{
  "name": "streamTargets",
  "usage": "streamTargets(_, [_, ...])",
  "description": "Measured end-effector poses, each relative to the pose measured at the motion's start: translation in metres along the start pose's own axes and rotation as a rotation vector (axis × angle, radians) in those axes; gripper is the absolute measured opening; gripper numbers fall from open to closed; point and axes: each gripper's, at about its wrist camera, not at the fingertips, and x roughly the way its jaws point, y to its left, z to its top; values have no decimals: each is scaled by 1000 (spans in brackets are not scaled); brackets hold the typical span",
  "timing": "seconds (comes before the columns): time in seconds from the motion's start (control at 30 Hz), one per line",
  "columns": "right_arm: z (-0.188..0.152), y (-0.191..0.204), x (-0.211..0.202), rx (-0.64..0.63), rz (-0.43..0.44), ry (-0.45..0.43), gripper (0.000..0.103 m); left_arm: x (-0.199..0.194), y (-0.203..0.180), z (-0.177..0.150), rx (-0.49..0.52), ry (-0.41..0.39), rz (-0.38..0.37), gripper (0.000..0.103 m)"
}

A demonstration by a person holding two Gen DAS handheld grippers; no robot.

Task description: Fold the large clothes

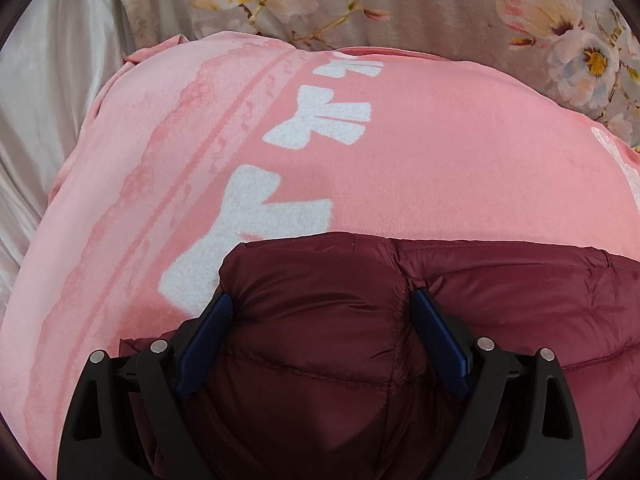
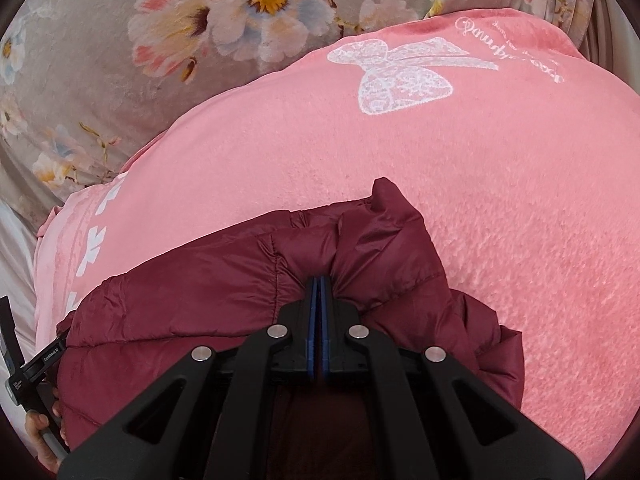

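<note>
A maroon quilted jacket [image 1: 320,344] is laid on a pink blanket [image 1: 460,168], with floral bedding [image 1: 440,4] seen beyond. Its top edge is run left to right across both views, so the long axis is set crosswise to the grippers. The left gripper [image 1: 320,304] is held with jaws wide, a puffed fold between them but not pinched. The right gripper [image 2: 319,280] is clamped tight on the jacket's edge, beside a raised corner.
</note>
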Motion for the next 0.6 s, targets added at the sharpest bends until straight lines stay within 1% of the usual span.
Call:
streamTargets(0.4, [0, 2, 1, -15, -24, -4, 0, 0, -2, 1, 5, -1, 13, 90])
streamTargets(0.47, [0, 5, 2, -26, -39, -4, 0, 1, -2, 1, 5, 1, 14, 90])
streamTargets(0.53, [0, 11, -2, -58, -93, -14, 0, -1, -1, 1, 1, 0, 16, 90])
streamTargets(0.57, [-2, 18, -10, -90, -151, -29, 1, -3, 1, 1, -5, 3, 15, 90])
streamTargets(0.6, [-5, 27, -18, -112, -172, -41, 6, -8, 4, 0, -15, 10, 10, 89])
